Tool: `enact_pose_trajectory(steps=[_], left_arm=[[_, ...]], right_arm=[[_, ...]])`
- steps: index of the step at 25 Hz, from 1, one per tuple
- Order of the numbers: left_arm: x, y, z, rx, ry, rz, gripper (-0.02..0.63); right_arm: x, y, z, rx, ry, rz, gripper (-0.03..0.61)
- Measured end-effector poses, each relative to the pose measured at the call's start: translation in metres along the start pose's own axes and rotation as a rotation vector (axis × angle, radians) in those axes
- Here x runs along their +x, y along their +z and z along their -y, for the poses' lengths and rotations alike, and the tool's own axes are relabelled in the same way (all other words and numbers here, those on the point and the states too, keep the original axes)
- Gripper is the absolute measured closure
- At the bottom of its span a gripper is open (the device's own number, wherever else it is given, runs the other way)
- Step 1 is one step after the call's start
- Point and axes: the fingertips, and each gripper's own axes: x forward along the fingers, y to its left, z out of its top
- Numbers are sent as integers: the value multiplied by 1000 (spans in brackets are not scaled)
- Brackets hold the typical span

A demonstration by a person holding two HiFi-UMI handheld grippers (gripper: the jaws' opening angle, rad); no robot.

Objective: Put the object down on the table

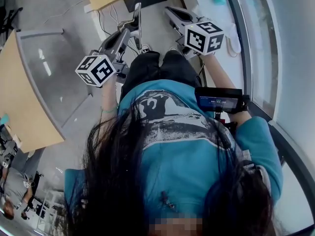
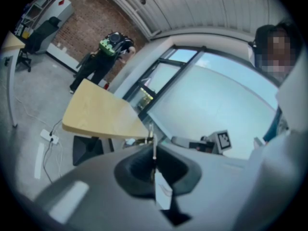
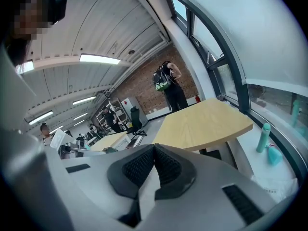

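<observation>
Seeing the object anywhere?

Yes, thin flat object (image 1: 138, 16) is clamped upright in the left gripper (image 1: 129, 33). It reads as a narrow dark strip from the head view and a pale hairline edge-on (image 2: 154, 155) from the left gripper view. Can't tell the material

Fingers?

Left jaws are pinched tight on it. The right gripper (image 3: 154, 150) has its jaws pressed together with nothing between them. The pads (image 3: 139, 167) are dark ribbed rubber in smooth grey shells, and each gripper carries a marker cube (image 1: 204, 37)

On the table?

No, it's held in the air and off the table. The pale wooden tabletop (image 2: 101, 117) has a rounded edge, sits on a dark base and lies ahead of the jaws. A second wooden table (image 1: 19, 97) is off to the left

Room?

Grey concrete floor (image 2: 29, 105) with a power strip (image 2: 49, 137) and cables on it. Brick wall (image 2: 91, 13) at the back, ribbed ceiling with strip lights (image 3: 96, 59), and big dark-framed windows (image 2: 207, 95). A teal bottle (image 3: 262, 137) stands on the sill. A person with a green backpack (image 2: 108, 52) stands beyond the table
</observation>
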Motion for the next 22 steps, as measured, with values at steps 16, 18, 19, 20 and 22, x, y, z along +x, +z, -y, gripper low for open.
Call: enact_pose_trajectory(steps=[16, 18, 19, 20, 22], left_arm=[[-32, -15, -12, -126, 80, 137, 612], [-40, -25, -15, -150, 105, 151, 612], [-45, -28, -17, -159, 117, 157, 612], [-49, -31, -18, -166, 124, 160, 612], [-55, -34, -17, -174, 130, 162, 612]], right_arm=[[5, -50, -25, -18, 82, -113, 571], [9, -53, -31, -33, 107, -127, 571], [10, -54, -35, -40, 119, -132, 571], [11, -55, -40, -44, 129, -136, 571], [11, -57, -46, -49, 139, -141, 569]])
